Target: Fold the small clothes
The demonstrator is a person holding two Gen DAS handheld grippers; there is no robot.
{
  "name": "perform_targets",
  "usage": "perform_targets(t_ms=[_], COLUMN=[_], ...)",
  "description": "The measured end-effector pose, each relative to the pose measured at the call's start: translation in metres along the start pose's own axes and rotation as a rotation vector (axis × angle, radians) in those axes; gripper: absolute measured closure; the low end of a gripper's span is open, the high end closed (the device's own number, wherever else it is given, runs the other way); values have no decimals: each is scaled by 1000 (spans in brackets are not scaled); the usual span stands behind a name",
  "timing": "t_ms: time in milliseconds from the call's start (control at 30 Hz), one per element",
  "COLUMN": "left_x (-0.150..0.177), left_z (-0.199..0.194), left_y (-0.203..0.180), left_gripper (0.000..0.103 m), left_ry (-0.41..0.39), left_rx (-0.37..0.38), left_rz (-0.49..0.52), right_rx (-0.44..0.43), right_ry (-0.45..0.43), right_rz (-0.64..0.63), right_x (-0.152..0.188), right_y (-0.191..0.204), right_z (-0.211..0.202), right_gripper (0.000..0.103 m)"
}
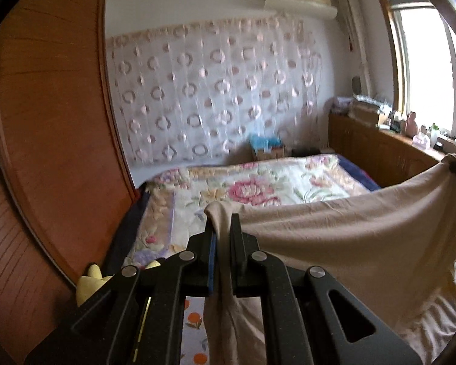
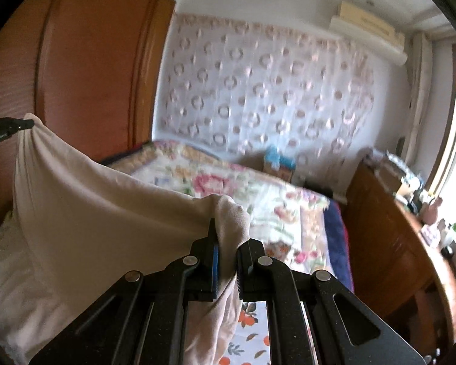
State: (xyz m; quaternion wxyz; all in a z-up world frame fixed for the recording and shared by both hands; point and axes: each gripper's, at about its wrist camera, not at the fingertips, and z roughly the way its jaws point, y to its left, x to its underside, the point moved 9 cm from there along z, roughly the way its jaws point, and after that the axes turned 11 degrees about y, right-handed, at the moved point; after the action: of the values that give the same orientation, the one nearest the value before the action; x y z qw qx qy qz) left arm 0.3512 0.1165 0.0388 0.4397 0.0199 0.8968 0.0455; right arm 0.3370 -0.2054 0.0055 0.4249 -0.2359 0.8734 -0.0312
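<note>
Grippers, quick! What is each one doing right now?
Left gripper: closed, pinching one corner of the beige cloth.
Right gripper: closed, pinching the cloth's other corner.

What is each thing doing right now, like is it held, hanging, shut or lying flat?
Beige cloth: held up by two corners, stretched between the grippers, sagging.
Left gripper: shut on the cloth.
Right gripper: shut on the cloth.
Floral quilt: lying flat on the bed.
Wardrobe: shut.
</note>
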Motion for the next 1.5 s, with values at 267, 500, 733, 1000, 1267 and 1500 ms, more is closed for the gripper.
perform_targets(t_ms=[267, 500, 733, 1000, 1267, 1500], left_x=[13, 22, 33, 74, 135, 178], left_z=[76, 117, 127, 88, 63, 66], left_y=[-7, -12, -15, -19, -18, -18], left_gripper=[95, 95, 78, 37, 36, 36], left_ry=[112, 179, 242, 241, 301, 368], left_rx=[27, 35, 39, 122, 122, 103], left_rz=[27, 49, 68, 78, 96, 98], right_rx=[-25, -58, -18, -58, -162, -220], right_ry=[119, 212, 167, 116, 174, 213], right_rz=[18, 39, 117, 200, 259, 263], right_x=[-49, -59, -64, -6, 72, 98], right_y=[-10, -9, -15, -1, 11, 23], right_z=[68, 109, 105, 24, -25, -50], right_gripper=[95, 95, 71, 59, 59, 59])
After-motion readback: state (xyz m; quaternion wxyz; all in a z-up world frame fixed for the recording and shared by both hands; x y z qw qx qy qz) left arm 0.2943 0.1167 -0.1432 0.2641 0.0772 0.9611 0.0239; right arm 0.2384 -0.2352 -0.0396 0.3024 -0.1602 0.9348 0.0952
